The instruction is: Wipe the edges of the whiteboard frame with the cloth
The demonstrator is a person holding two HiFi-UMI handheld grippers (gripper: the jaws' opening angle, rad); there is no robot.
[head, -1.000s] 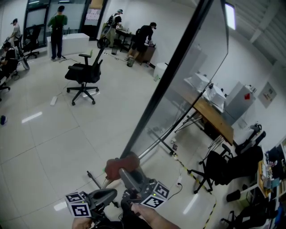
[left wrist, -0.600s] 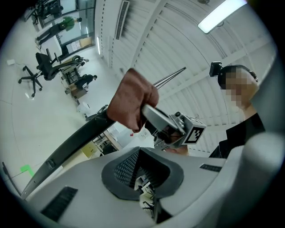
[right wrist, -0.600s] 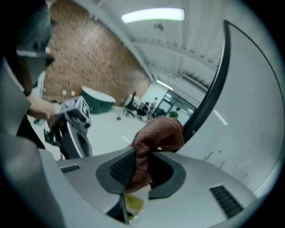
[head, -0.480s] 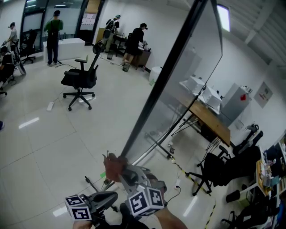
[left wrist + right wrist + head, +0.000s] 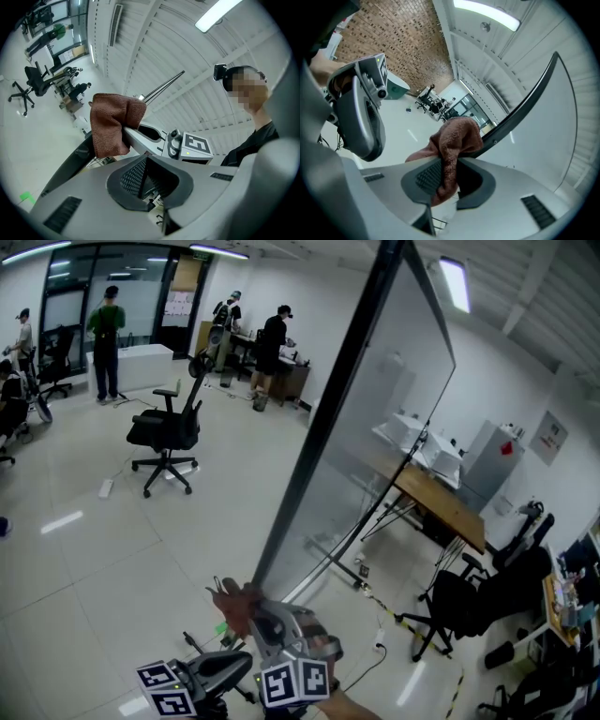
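Right gripper [image 5: 444,168] has its jaws clamped on the brown cloth [image 5: 457,136], with a wad of it bunched out past the tips. Left gripper [image 5: 146,176] has its jaws closed with nothing in them. It just sits low beside the other one, doing no work.

The cloth is down at the bottom end of the whiteboard frame [image 5: 319,418], the dark edge that runs up on a slant through the head view. From the right gripper view it looks pressed against that edge, near the lower corner, though I can't swear it's in full contact.

My read is that we're mid-wipe on the long side edge, at its low end. Next move probably means running the cloth up along the dark strip, keeping it pushed onto the edge so it doesn't slide off onto the whiteboard panel [image 5: 384,427]. The bottom rail looks like it'd need a pass too. The grip seems fine, plenty of cloth sticking out to work with.

Room-wise it's a big open office with a shiny pale tiled floor [image 5: 94,559] and a black office chair [image 5: 169,432] standing alone well off to the left. A few people [image 5: 105,329] are standing at the far end. A wooden desk [image 5: 441,498] with some boxes sits on the far side of the board.
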